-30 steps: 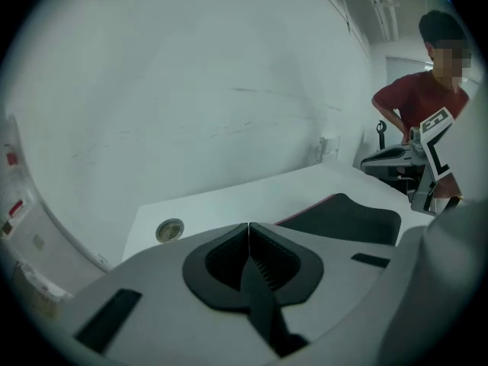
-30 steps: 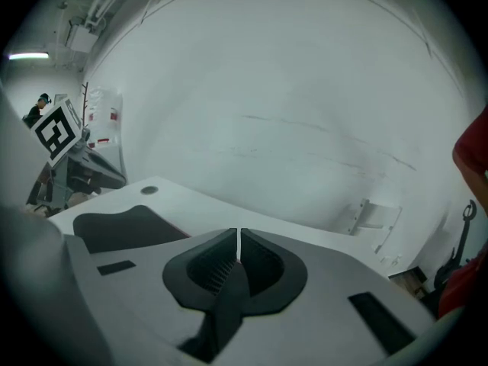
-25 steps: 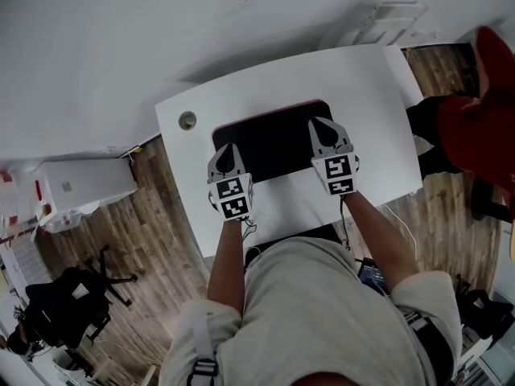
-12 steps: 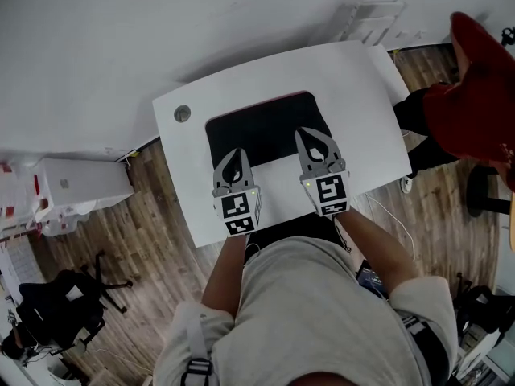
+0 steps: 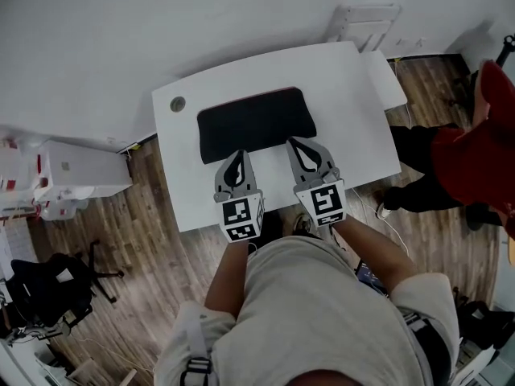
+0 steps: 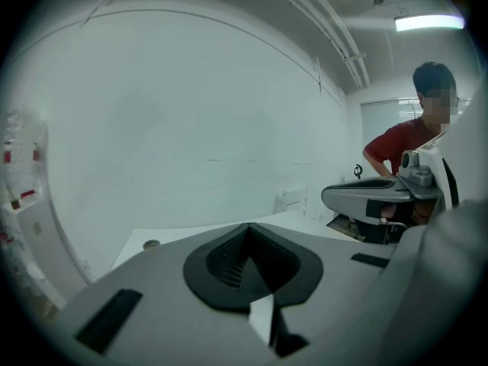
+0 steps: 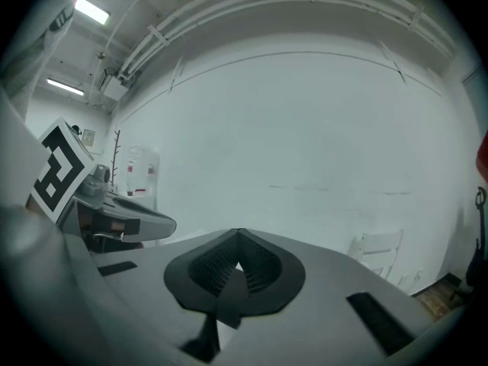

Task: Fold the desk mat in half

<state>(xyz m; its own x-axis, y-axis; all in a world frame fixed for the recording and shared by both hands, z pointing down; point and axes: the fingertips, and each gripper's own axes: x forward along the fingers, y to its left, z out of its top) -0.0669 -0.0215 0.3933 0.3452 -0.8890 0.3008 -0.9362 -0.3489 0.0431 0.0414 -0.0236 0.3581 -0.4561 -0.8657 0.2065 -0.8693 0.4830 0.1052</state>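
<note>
The black desk mat point(image 5: 251, 123) lies flat on the white desk point(image 5: 354, 95), with a thin reddish line along its far edge. My left gripper point(image 5: 235, 161) hovers just short of the mat's near edge, shut and holding nothing. My right gripper point(image 5: 299, 147) hangs over the mat's near right corner, also shut and empty. In the left gripper view the left gripper point(image 6: 248, 231) shows its jaws closed together, and the right gripper point(image 6: 374, 197) shows beside it. In the right gripper view the right gripper point(image 7: 239, 239) has its jaws meeting too. Both views look at the white wall, and the mat is hidden in them.
A round cable hole point(image 5: 177, 104) sits in the desk's far left corner. A person in red point(image 5: 475, 151) stands to the right of the desk. A white cabinet point(image 5: 72, 175) and a black chair point(image 5: 48, 288) stand on the wooden floor at the left.
Both grippers have drawn back from over the mat toward me and risen. The mat has stayed where it was. The person in red has shifted at the right.
</note>
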